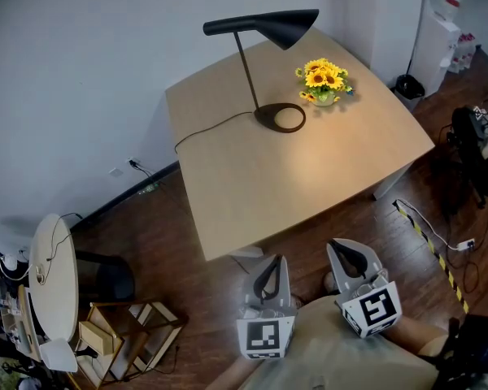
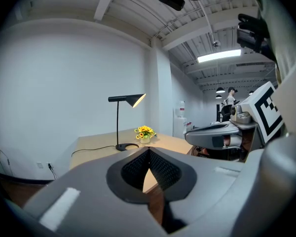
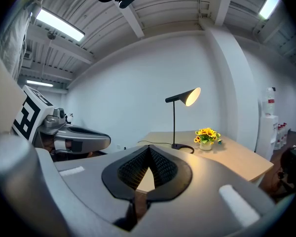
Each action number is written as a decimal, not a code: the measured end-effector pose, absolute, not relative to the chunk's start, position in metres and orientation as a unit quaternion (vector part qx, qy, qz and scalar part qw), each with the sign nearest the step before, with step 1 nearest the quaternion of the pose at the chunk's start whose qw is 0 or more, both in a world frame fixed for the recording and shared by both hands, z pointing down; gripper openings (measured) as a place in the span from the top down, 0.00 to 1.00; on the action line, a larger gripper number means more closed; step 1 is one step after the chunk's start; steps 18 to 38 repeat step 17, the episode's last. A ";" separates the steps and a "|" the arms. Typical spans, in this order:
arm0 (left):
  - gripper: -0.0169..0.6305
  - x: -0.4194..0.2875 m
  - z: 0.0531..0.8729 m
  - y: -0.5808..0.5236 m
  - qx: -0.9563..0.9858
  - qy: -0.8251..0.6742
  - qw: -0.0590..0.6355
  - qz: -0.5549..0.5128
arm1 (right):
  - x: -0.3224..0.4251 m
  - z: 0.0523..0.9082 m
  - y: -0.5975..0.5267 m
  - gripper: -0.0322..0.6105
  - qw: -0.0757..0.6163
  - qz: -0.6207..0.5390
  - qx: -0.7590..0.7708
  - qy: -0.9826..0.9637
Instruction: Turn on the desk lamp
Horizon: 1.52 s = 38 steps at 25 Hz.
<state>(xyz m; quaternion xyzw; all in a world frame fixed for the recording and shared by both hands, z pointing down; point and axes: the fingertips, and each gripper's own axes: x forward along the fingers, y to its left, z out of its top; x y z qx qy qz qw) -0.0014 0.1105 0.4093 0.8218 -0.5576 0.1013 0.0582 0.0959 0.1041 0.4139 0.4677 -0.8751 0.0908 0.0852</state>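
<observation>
Left claw (image 1: 268, 273) and right claw (image 1: 351, 258) are both clenched and empty, short of the counter (image 1: 309, 177). The desk lamp (image 1: 268, 24) stands at the counter's far side with its stem upright. Its lit shade lies level, its mouth towards the sunflowers (image 1: 323, 80).

A pale wooden counter (image 1: 293, 177) with a square top stands against the white wall, one corner turned toward the camera; a white leg (image 1: 388, 184) shows under its right edge. The desk lamp (image 1: 276, 24) stands on the far part by its ring-shaped black base (image 1: 280, 118), with the thin stem leaning and the cone shade lit; a warm pool of light lies on the wood beside the base. Its black cord (image 1: 215, 124) runs from the base across the top to the left edge; a small vase of sunflowers (image 1: 324, 80) sits just to the right of the base, apart from it. The counter rests on a dark wooden floor (image 1: 187, 242).
</observation>
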 end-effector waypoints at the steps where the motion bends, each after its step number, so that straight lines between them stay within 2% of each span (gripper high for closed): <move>1: 0.97 -0.001 0.409 0.111 0.822 -0.558 0.060 0.099 | 0.096 0.414 0.105 0.95 0.086 0.091 0.467 -0.875; 38: 0.97 -0.003 0.412 0.121 0.823 -0.557 0.072 0.087 | 0.090 0.414 0.116 0.95 0.086 0.088 0.468 -0.875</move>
